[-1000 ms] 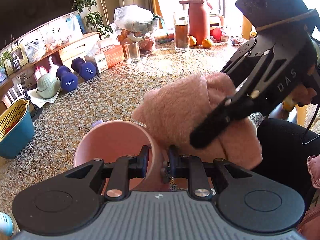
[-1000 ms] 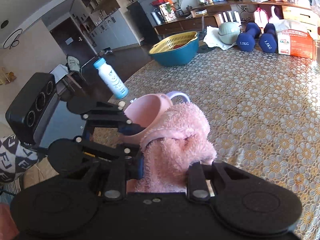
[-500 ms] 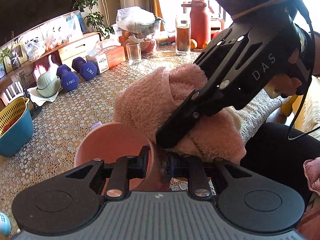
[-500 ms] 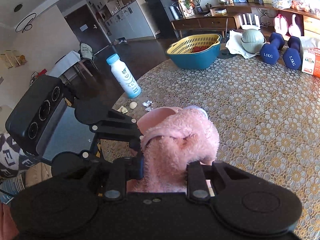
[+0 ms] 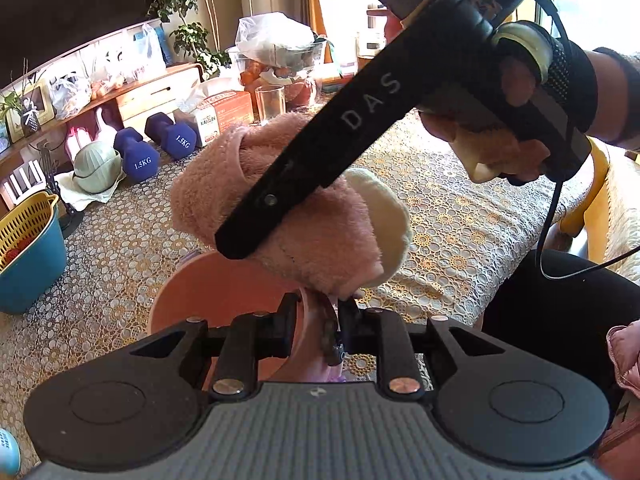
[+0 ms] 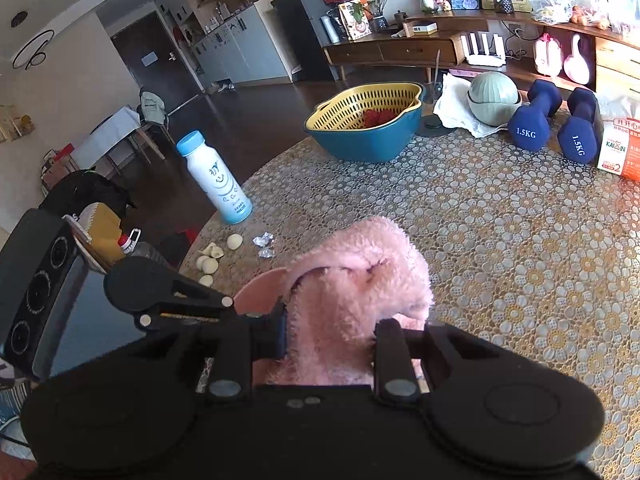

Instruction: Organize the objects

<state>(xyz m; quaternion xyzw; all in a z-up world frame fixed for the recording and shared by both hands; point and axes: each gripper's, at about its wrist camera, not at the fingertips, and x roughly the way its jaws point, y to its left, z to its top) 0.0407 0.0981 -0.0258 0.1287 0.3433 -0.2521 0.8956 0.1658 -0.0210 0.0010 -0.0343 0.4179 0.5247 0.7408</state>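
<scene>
Over on the left, the left gripper (image 5: 316,312) is clamped on the rim of the pink cup (image 5: 208,300), jaws narrow with the cup wall pinched between them, steadying it near the edge of the table (image 5: 460,208). A second ago the fluffy pink towel (image 5: 280,200) was slumped against the cup's side; now it has been lifted and hangs over the cup's mouth, its lower end just at the rim. To the right, the right gripper (image 6: 330,332) has the bunched towel squeezed between its fingers. Whether any of the towel is already inside the cup I can't quite tell. It looks lined up for stuffing down into the cup, so that seems the step in hand.
</scene>
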